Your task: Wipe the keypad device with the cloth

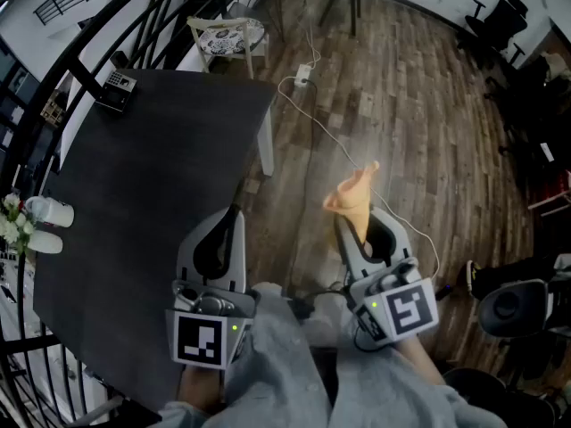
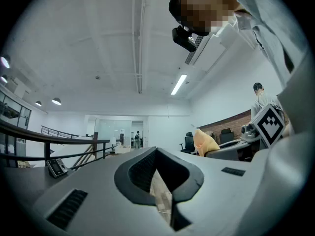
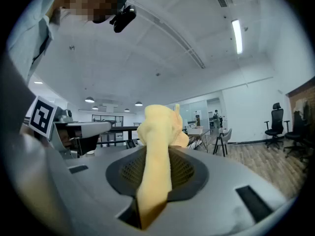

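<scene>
The keypad device lies at the far left corner of the dark table; it also shows small in the left gripper view. My left gripper hovers over the table's near right edge, shut with nothing in it. My right gripper is off the table, above the wooden floor, shut on a yellow cloth that sticks out past its tips. Both grippers tilt upward, toward the ceiling. The cloth also appears in the left gripper view.
A white chair stands beyond the table's far edge. A power strip and its white cable lie on the floor. White cups sit at the table's left edge, by a black railing. Office chairs stand far right.
</scene>
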`<control>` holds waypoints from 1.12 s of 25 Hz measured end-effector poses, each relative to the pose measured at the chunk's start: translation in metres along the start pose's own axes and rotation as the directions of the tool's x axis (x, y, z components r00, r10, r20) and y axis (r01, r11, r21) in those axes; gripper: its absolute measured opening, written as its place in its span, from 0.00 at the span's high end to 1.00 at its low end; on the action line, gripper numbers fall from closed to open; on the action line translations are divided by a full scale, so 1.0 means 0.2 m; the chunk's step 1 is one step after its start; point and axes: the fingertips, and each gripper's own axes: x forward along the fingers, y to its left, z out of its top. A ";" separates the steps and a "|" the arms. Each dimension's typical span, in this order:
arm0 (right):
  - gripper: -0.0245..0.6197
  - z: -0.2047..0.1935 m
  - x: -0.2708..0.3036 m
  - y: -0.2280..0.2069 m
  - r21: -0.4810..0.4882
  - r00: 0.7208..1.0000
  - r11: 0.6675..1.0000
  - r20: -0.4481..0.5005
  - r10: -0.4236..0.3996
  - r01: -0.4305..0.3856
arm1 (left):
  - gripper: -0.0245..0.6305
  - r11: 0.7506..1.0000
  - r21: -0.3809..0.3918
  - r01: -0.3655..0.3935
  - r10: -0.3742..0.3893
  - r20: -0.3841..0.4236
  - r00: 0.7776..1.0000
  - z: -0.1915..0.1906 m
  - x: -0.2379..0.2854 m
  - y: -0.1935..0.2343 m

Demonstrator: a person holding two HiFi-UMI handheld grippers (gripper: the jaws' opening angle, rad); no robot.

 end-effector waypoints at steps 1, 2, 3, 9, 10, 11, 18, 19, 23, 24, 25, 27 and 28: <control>0.81 -0.01 -0.01 0.00 0.001 1.000 1.000 -0.002 -0.001 0.001 | 0.95 1.000 0.001 0.000 0.000 -0.001 1.000 0.00 0.00 0.00; 0.81 -0.02 -0.01 0.00 0.002 1.000 1.000 -0.003 -0.001 0.001 | 0.95 1.000 0.002 -0.001 0.001 -0.001 1.000 0.00 -0.01 -0.01; 0.81 -0.02 -0.02 0.00 0.002 1.000 1.000 -0.003 -0.002 0.002 | 0.95 1.000 0.002 0.000 0.000 -0.001 1.000 0.01 -0.01 -0.01; 0.81 -0.02 -0.02 0.01 0.002 1.000 1.000 -0.004 -0.007 0.007 | 0.95 1.000 -0.001 -0.002 0.002 0.003 1.000 0.01 -0.02 0.00; 0.81 -0.02 -0.02 0.01 0.008 1.000 1.000 -0.004 -0.012 0.012 | 0.95 1.000 -0.003 -0.003 0.003 0.007 1.000 0.01 -0.03 0.00; 0.80 -0.02 -0.02 0.01 0.016 1.000 1.000 -0.003 -0.018 0.018 | 0.95 1.000 -0.004 -0.003 0.003 0.011 1.000 0.02 -0.03 0.01; 0.80 -0.01 -0.02 0.03 0.047 0.998 0.997 0.002 -0.057 0.057 | 0.95 0.999 -0.002 0.038 -0.038 0.024 0.999 0.02 -0.04 0.02; 0.80 -0.01 -0.02 0.03 0.051 0.998 0.997 0.006 -0.066 0.065 | 0.95 0.999 -0.002 0.045 -0.045 0.024 0.999 0.02 -0.04 0.01; 0.80 -0.01 -0.04 0.02 0.062 0.995 0.993 0.017 -0.100 0.099 | 0.95 0.998 -0.006 0.061 -0.061 0.030 0.998 0.01 -0.04 0.02; 0.80 -0.01 -0.05 0.01 0.064 0.994 0.992 0.016 -0.107 0.106 | 0.95 0.998 -0.007 0.062 -0.062 0.033 0.998 0.01 -0.04 0.02; 0.80 -0.02 -0.05 0.00 0.066 0.994 0.992 0.012 -0.112 0.111 | 0.95 0.998 -0.007 0.062 -0.062 0.035 0.997 0.01 -0.04 0.02; 0.80 -0.03 -0.05 -0.02 0.071 0.993 0.990 0.001 -0.118 0.118 | 0.95 0.998 -0.007 0.061 -0.060 0.033 0.998 0.01 -0.03 0.03; 0.80 -0.03 -0.05 -0.04 0.074 0.993 0.990 -0.004 -0.118 0.118 | 0.95 0.998 -0.006 0.058 -0.058 0.030 0.998 0.01 -0.02 0.03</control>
